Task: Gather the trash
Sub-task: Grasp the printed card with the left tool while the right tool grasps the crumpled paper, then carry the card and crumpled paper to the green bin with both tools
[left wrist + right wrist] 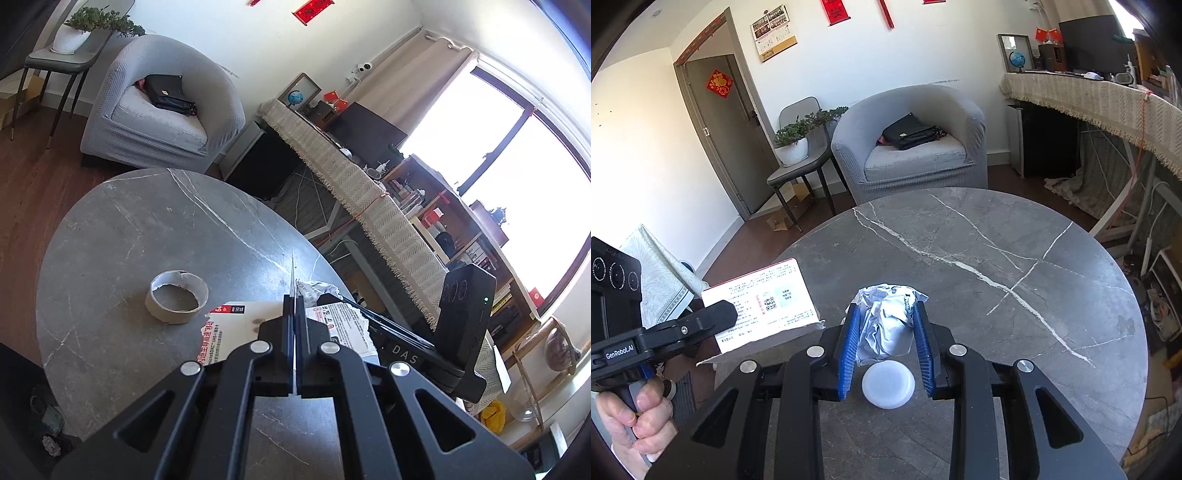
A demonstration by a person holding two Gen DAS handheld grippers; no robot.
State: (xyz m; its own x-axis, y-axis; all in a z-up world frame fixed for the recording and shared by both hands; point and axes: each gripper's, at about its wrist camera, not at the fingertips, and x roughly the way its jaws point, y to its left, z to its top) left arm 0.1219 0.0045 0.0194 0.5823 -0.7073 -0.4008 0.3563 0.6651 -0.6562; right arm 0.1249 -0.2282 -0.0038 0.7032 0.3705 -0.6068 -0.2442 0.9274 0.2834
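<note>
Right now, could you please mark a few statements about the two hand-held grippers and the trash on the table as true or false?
1. The left hand-held gripper pinches a printed card. True.
2. The right hand-held gripper is empty. False: it grips a crumpled plastic bottle.
3. The cardboard tape core lies flat on the marble table. True.
4. The armchair seat is bare. False: a black bag lies there.

left hand-held gripper [294, 295] clamping white card [293, 280], tape ring [178, 301] beside
</note>
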